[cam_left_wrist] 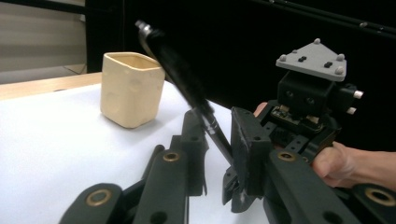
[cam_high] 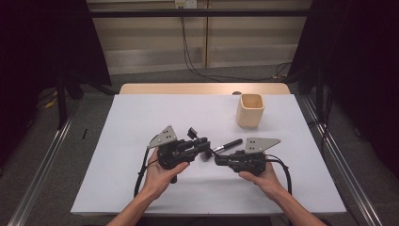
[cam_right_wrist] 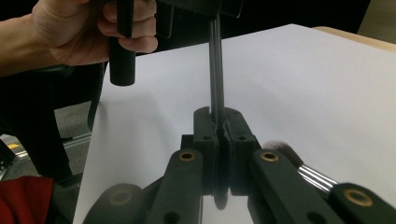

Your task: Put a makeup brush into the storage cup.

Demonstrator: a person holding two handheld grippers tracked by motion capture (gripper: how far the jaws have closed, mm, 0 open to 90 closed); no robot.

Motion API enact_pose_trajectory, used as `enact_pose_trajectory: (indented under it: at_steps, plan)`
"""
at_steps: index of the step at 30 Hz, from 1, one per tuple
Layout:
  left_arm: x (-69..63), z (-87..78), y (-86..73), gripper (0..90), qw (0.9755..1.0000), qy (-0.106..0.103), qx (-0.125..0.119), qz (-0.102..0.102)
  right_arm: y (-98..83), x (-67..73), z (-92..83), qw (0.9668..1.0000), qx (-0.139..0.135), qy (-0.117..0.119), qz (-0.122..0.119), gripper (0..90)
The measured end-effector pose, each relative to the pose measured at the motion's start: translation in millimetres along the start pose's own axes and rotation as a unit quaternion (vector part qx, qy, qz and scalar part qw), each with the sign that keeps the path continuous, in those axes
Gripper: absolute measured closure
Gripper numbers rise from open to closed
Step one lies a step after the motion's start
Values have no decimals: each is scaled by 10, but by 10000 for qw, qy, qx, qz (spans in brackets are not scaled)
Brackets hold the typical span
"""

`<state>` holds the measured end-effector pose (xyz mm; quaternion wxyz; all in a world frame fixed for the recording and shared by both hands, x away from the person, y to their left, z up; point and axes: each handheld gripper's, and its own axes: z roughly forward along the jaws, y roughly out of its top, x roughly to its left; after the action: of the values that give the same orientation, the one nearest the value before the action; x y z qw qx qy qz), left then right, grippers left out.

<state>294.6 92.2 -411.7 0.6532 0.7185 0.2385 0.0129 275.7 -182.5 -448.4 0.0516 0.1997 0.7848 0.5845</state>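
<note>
Your R gripper (cam_right_wrist: 217, 116) has its jaws clamped on a thin black stick (cam_right_wrist: 215, 70) above mid desk (cam_high: 141, 188). L gripper (cam_left_wrist: 219, 128) jaws sit nearly together round it, contact unclear. If you twist or pull w/ hands misaligned, the stick may bend or slip out.

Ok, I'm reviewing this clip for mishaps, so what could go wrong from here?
1. The right gripper has its fingers shut on just the end of a thin dark rod, so the rod could pivot or slip.
2. The left gripper sits almost tip to tip with it, so the fingers might bump.
3. The makeup brush is close beside both and could get knocked away.
</note>
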Motion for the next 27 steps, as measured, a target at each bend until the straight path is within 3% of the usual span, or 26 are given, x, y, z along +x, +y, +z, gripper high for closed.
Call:
enact_pose_trajectory:
  at_steps: [6,8,15,24,27]
  plan:
    - [12,-1,20,784,10000,-5,53,-14,-5,-3,23,10000,-3,-22,71,857]
    - [26,5,24,798,9999,-64,45,-145,-7,-14,35,9999,-19,-53,108,852]
    - [-12,10,31,836,9997,-175,70,-178,-18,-14,53,9999,27,-108,122,832]
    - [-66,15,46,857,9997,-194,128,-9,2,-21,26,9997,37,-237,106,773]
    - [-57,4,51,857,9998,-178,128,-7,19,-25,8,9995,32,-279,155,702]
